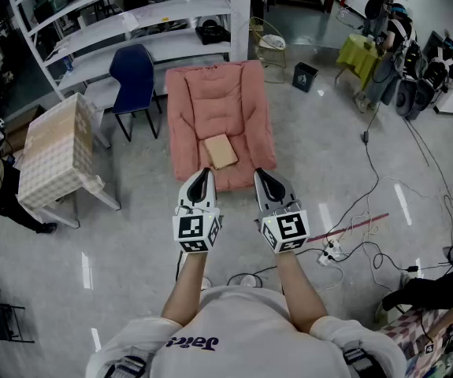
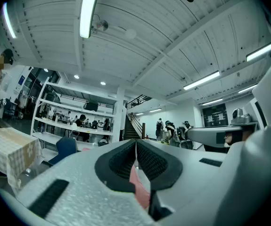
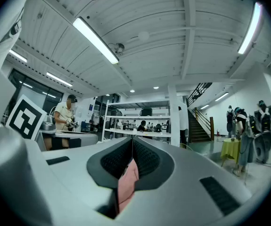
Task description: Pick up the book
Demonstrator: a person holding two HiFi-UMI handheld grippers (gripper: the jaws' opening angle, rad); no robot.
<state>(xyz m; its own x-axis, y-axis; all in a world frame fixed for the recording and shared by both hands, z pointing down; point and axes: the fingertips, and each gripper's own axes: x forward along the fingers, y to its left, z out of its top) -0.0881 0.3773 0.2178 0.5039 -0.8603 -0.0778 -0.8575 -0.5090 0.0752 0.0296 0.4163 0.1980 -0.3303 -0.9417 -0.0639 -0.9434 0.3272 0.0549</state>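
Note:
A tan book (image 1: 220,151) lies on the front part of a pink cushioned seat (image 1: 218,116) in the head view. My left gripper (image 1: 203,174) hovers level just short of the seat's near edge, left of the book, jaws shut and empty. My right gripper (image 1: 263,176) is beside it on the right, also shut with nothing in it. In the left gripper view the left gripper (image 2: 136,150) has its black pads pressed together, and a sliver of the pink seat (image 2: 139,187) shows below them. The right gripper (image 3: 133,147) looks the same in its own view, with the pink seat (image 3: 127,182) beneath.
A blue chair (image 1: 134,81) and a table with a checked cloth (image 1: 55,154) stand to the seat's left. White shelving (image 1: 124,22) runs behind. Cables and a power strip (image 1: 332,252) trail over the floor at the right. People stand at the far right (image 1: 388,22).

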